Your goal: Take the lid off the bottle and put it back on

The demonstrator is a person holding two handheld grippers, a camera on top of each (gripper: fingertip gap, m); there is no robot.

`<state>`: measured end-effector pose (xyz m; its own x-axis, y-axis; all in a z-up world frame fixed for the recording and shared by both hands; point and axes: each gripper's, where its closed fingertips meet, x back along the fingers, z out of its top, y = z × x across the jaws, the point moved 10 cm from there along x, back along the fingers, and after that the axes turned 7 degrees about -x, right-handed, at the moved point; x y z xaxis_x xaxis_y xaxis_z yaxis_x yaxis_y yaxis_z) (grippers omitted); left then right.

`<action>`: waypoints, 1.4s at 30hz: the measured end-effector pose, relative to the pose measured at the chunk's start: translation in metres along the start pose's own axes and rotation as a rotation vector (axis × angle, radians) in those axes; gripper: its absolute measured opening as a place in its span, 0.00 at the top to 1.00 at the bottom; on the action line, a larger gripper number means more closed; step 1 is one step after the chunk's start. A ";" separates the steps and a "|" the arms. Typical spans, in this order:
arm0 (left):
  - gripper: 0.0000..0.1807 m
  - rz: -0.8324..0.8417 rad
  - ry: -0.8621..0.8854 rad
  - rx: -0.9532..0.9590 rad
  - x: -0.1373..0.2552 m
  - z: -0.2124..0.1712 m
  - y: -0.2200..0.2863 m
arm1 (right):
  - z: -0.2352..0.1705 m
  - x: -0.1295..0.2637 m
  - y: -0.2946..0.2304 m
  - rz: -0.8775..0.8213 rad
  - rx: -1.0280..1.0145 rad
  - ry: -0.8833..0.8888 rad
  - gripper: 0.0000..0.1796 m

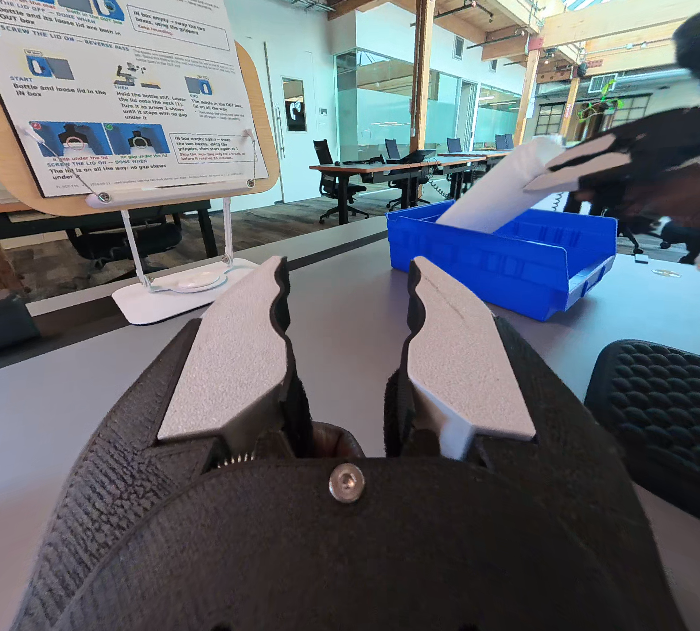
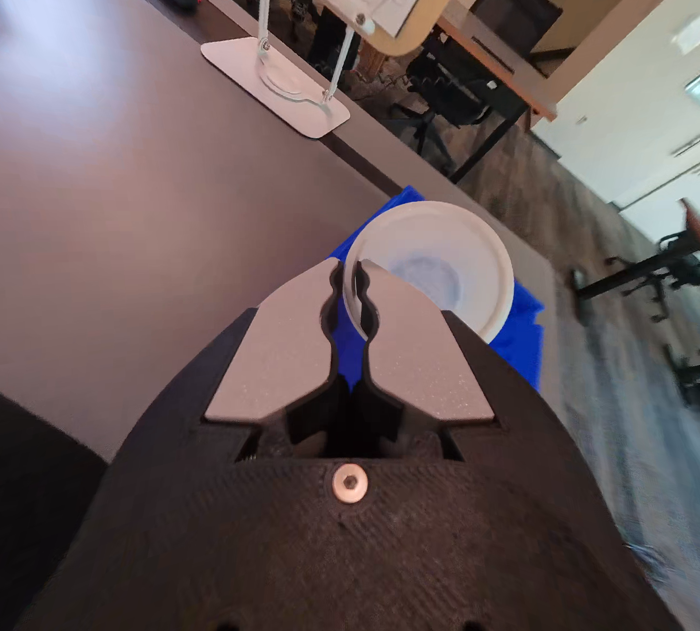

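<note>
Above the blue bin (image 1: 492, 264) — white open-mouthed bottle (image 1: 492, 192), tilted, rim pinched by right gripper (image 2: 350, 271); left gripper (image 1: 346, 268) agape, empty.

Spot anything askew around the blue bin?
Yes: the white bottle is tilted, base in the blue bin, open mouth pinched at the rim by the right gripper. No lid on it.

White bottle (image 1: 496, 188), cylindrical and matte, was tilted steeply with its lower end inside the blue bin (image 1: 492, 264) and its upper end leaning up and out past the bin's far wall. The mouth (image 2: 430, 271) stood open and lidless: a wide round rim, the pale interior visible down to the base. One side of that rim was pinched between the fingers of the right gripper (image 2: 350, 270), above the bin.
</note>
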<state>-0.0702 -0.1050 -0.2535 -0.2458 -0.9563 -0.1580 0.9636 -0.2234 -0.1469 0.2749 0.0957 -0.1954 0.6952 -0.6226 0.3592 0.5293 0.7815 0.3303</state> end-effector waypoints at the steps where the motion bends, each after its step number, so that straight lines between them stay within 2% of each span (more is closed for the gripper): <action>1: 0.67 0.000 -0.001 -0.004 0.000 0.000 0.000 | -0.011 -0.009 0.003 0.014 -0.042 0.010 0.96; 6: 0.67 -0.006 -0.012 -0.026 -0.001 -0.001 0.002 | -0.046 -0.034 0.011 0.061 -0.260 0.032 0.96; 14: 0.67 -0.011 -0.018 -0.049 -0.001 0.001 0.004 | -0.068 -0.025 0.002 0.127 -0.472 -0.125 0.90; 18: 0.67 -0.023 -0.025 -0.055 0.005 0.011 0.007 | -0.070 -0.023 0.001 0.150 -0.501 -0.215 0.84; 21: 0.63 -0.048 -0.050 -0.013 0.021 0.029 0.013 | -0.061 -0.011 0.002 0.095 -0.479 -0.216 0.75; 23: 0.60 0.003 -0.070 -0.035 0.039 0.040 0.012 | -0.051 -0.001 -0.002 0.065 -0.434 -0.121 0.65; 25: 0.57 0.124 -0.120 -0.087 0.060 0.045 0.004 | -0.043 0.006 -0.012 0.072 -0.396 -0.035 0.56; 29: 0.53 0.425 -0.285 -0.168 0.106 0.034 -0.029 | -0.046 0.001 -0.039 0.113 -0.353 -0.071 0.52; 31: 0.53 0.554 -0.379 -0.218 0.128 0.021 -0.044 | -0.051 -0.010 -0.047 0.045 -0.321 -0.150 0.54; 34: 0.55 0.659 -0.478 -0.241 0.146 0.001 -0.057 | -0.061 -0.027 -0.059 -0.006 -0.301 -0.249 0.67; 36: 0.65 0.611 -0.554 -0.197 0.144 -0.013 -0.063 | -0.066 -0.034 -0.065 -0.054 -0.274 -0.285 0.83; 37: 0.75 0.596 -0.607 -0.172 0.141 -0.020 -0.066 | -0.066 -0.036 -0.066 -0.105 -0.247 -0.292 0.89; 38: 0.81 0.615 -0.634 -0.162 0.139 -0.025 -0.070 | -0.066 -0.037 -0.068 -0.127 -0.222 -0.297 0.89; 39: 0.91 0.650 -0.631 -0.179 0.137 -0.026 -0.072 | -0.065 -0.038 -0.069 -0.144 -0.208 -0.306 0.90; 40: 0.94 0.652 -0.629 -0.192 0.133 -0.026 -0.074 | -0.064 -0.039 -0.071 -0.157 -0.199 -0.310 0.90; 42: 0.92 0.611 -0.622 -0.154 0.124 -0.025 -0.073 | -0.062 -0.041 -0.074 -0.166 -0.195 -0.308 0.90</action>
<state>-0.1736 -0.2021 -0.2871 0.4525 -0.8393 0.3012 0.8718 0.3454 -0.3472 0.2376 0.0664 -0.2888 0.4297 -0.7008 0.5695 0.7253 0.6435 0.2446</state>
